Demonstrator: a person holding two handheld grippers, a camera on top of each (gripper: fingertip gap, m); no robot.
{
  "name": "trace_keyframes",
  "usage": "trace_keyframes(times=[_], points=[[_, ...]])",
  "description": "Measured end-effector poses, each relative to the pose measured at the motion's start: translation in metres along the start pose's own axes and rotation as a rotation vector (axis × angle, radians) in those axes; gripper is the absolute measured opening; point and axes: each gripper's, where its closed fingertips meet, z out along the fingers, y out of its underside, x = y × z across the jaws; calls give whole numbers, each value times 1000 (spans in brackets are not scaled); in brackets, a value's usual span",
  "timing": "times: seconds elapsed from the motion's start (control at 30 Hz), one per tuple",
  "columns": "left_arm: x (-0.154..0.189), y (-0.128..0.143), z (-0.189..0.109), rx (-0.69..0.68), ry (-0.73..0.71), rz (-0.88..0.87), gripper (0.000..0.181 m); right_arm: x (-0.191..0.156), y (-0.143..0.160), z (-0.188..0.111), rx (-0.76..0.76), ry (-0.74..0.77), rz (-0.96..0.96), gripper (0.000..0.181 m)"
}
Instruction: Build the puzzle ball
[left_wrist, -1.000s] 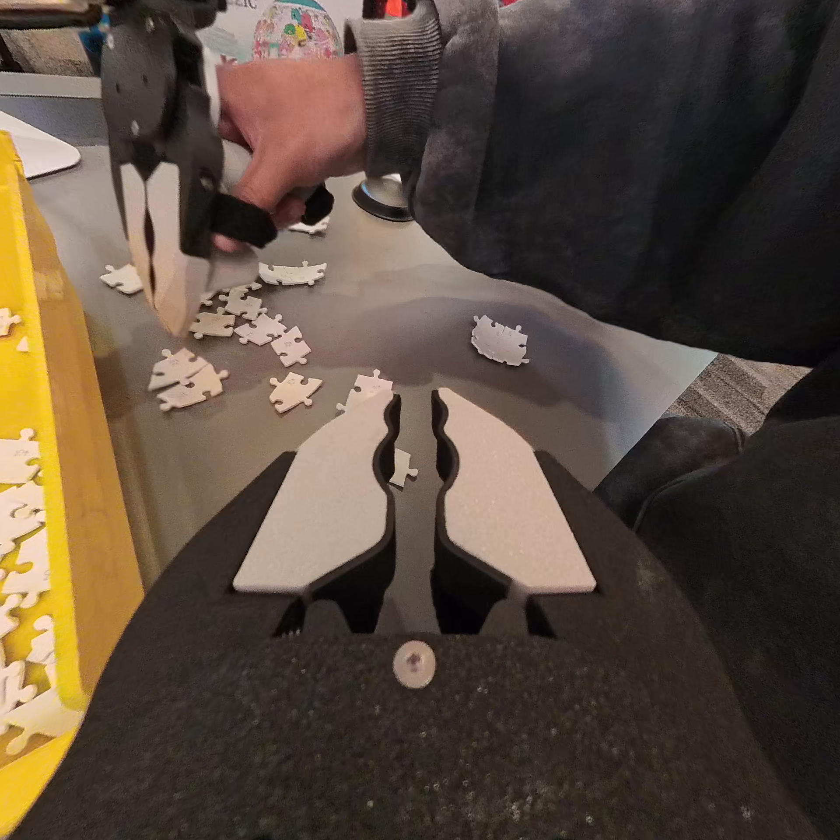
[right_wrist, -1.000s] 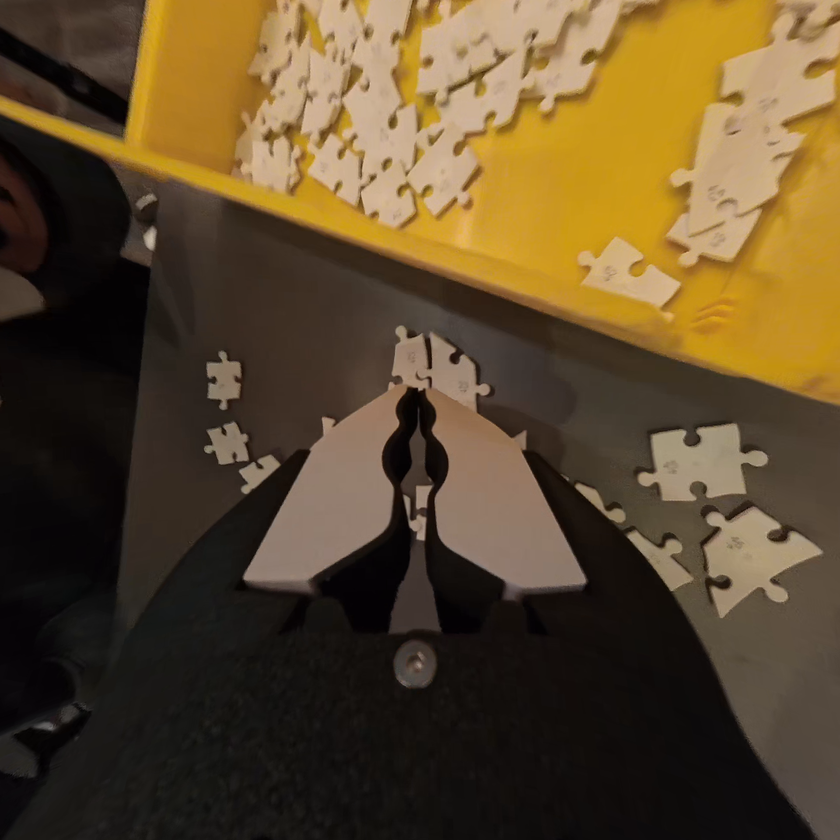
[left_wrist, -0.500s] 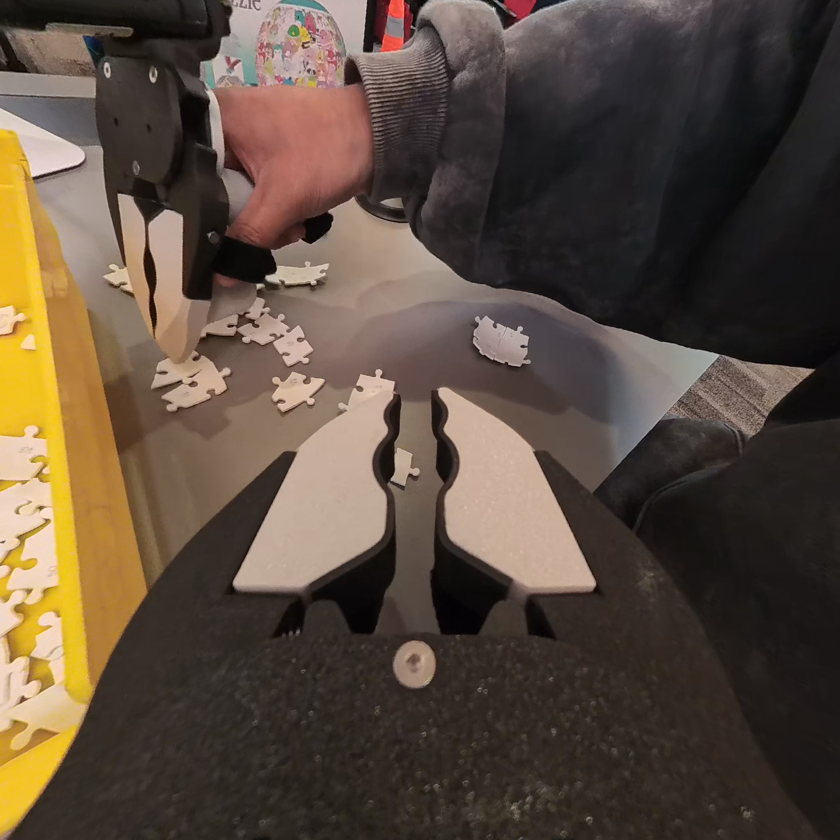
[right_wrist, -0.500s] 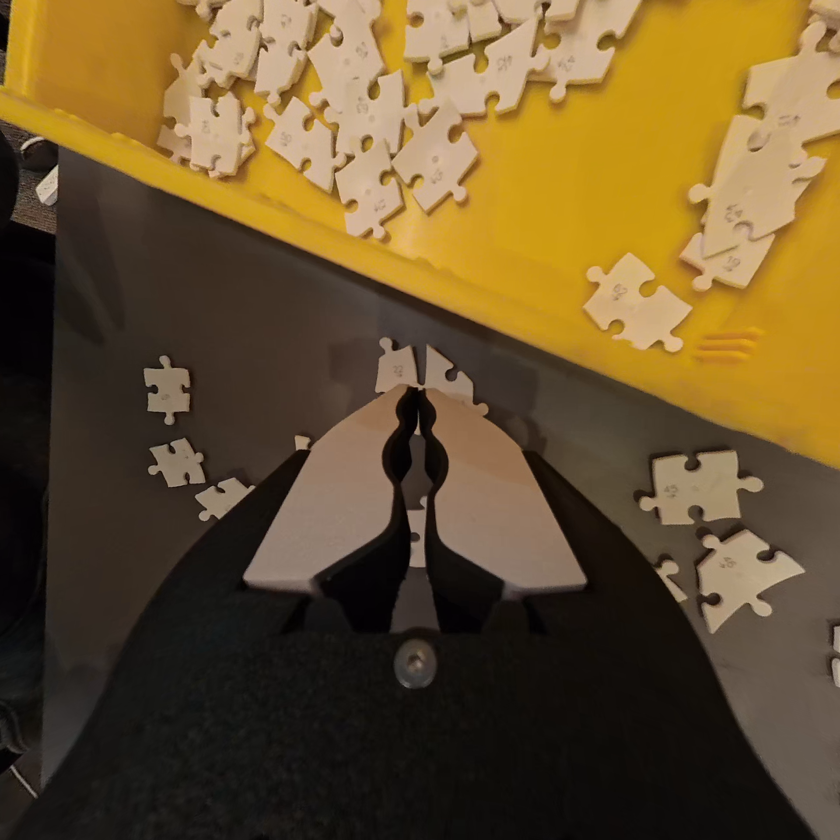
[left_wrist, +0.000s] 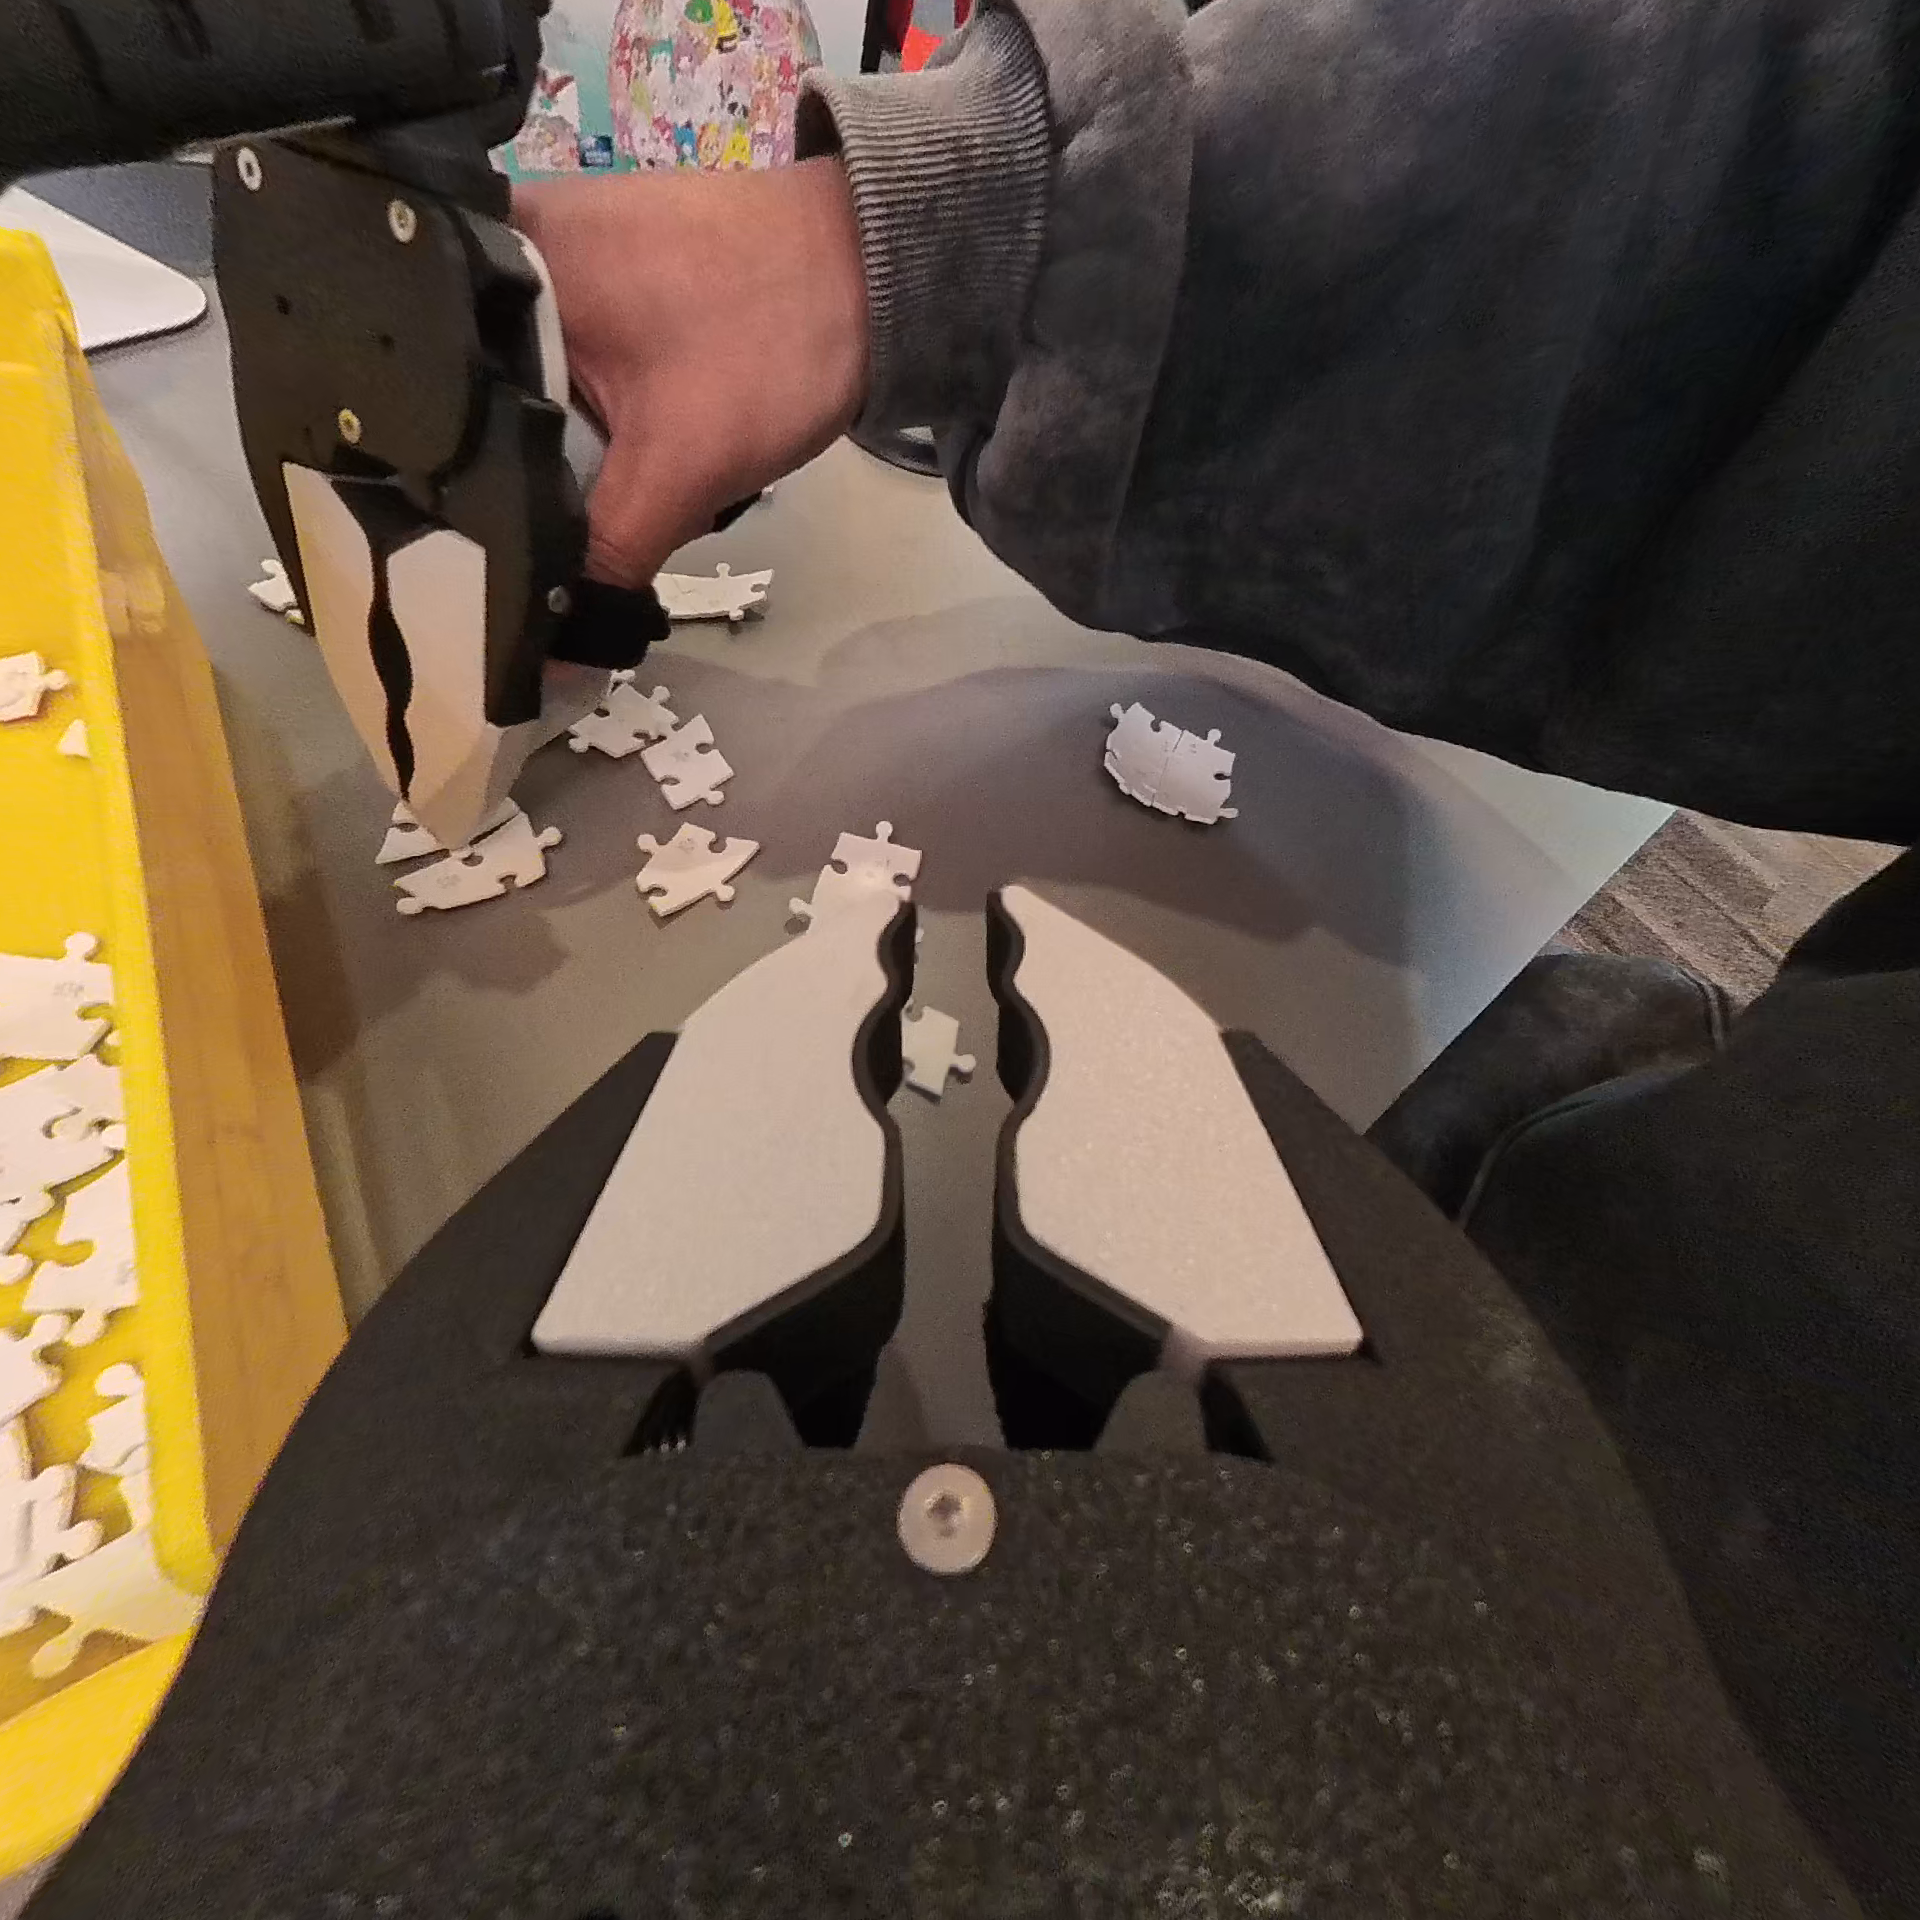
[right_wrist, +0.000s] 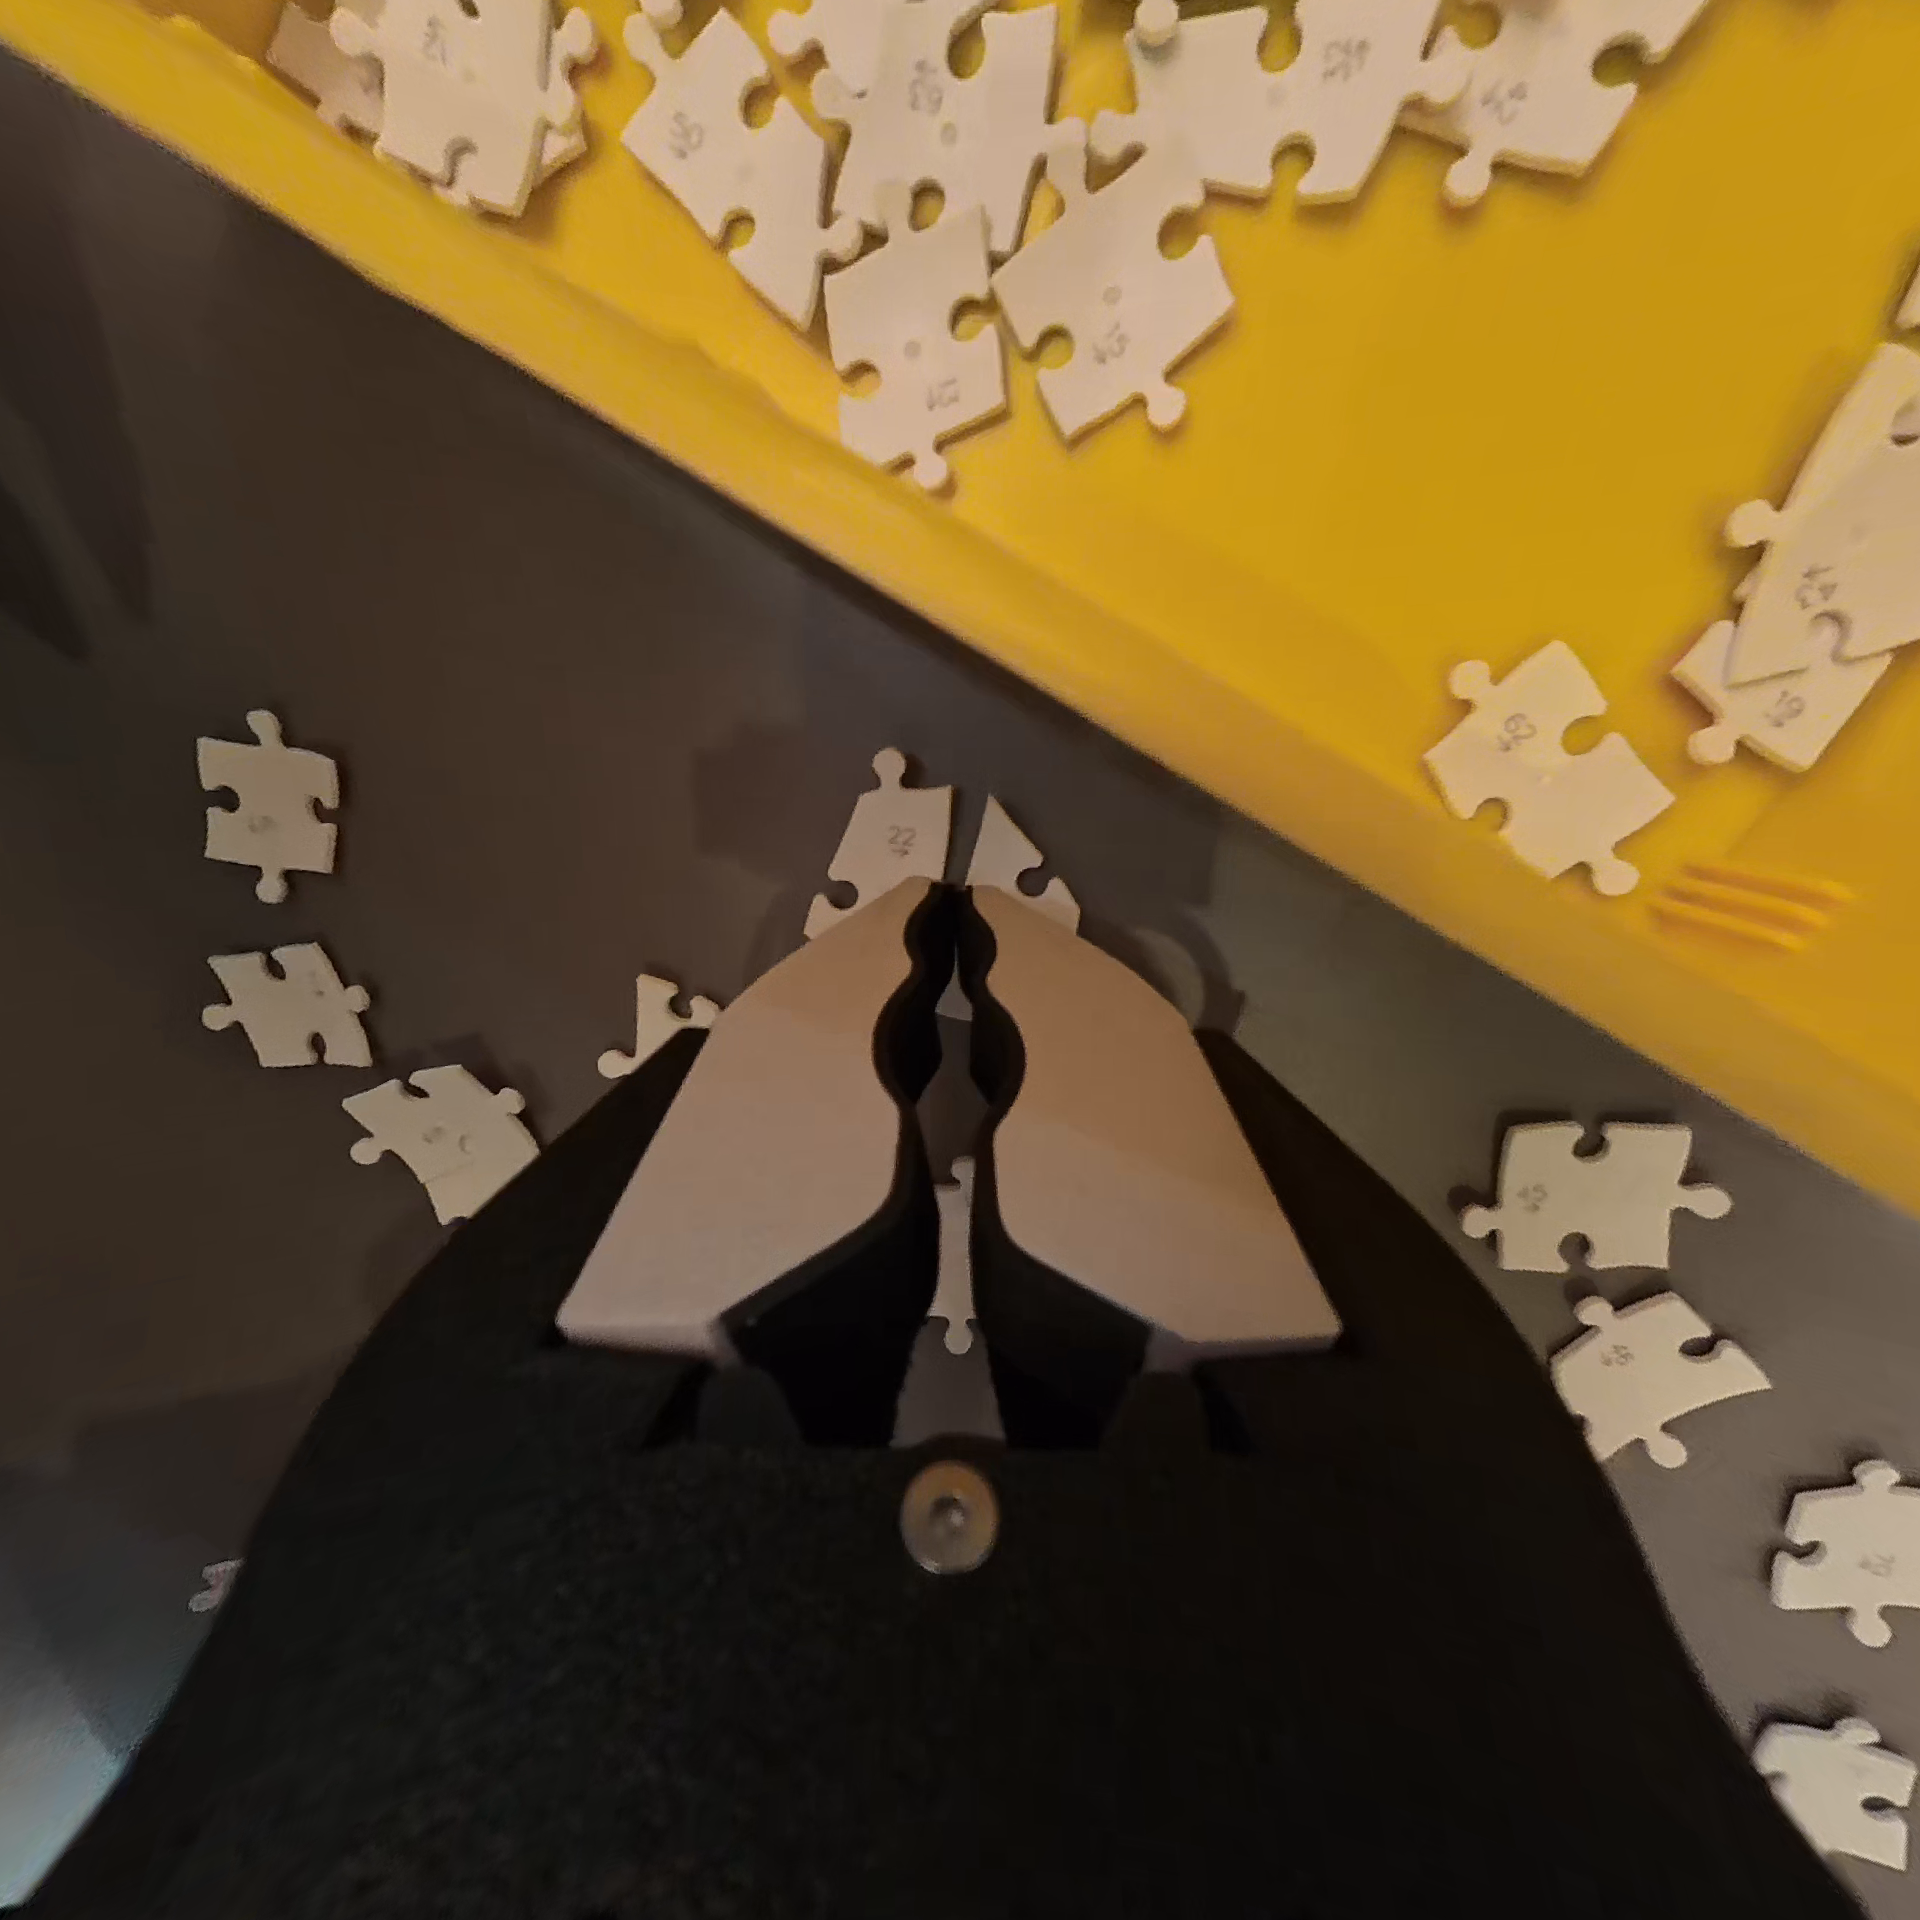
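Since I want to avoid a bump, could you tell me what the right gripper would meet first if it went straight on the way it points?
Most likely the pair of white puzzle pieces at the shut tips of the right gripper, lying on the grey table.

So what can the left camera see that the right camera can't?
Only the left wrist view shows the left claw, open over the grey table, the person's hand and grey sleeve, a joined curved patch of pieces, and a colourful ball picture far back.

Only the right wrist view looks down inside the yellow tray, showing the pieces lying there close up.

Both show the right claw, shut, its tips down on the pair of pieces beside the tray, with loose pieces scattered around.
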Motion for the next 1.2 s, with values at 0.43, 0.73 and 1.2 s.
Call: trace_keyframes(times=[0.43, 0.73, 1.2], points=[[-42, 29, 6, -129, -224, -95, 21, -22, 3, 2, 27, -16, 124, 0], [-42, 20, -1, -79, -218, -82, 21, -26, -7, -48, 150, -26, 169, 0], [-37, -40, -55, 283, -203, 73, 47, -170, 68, -220, 756, 410, 323, 21]])
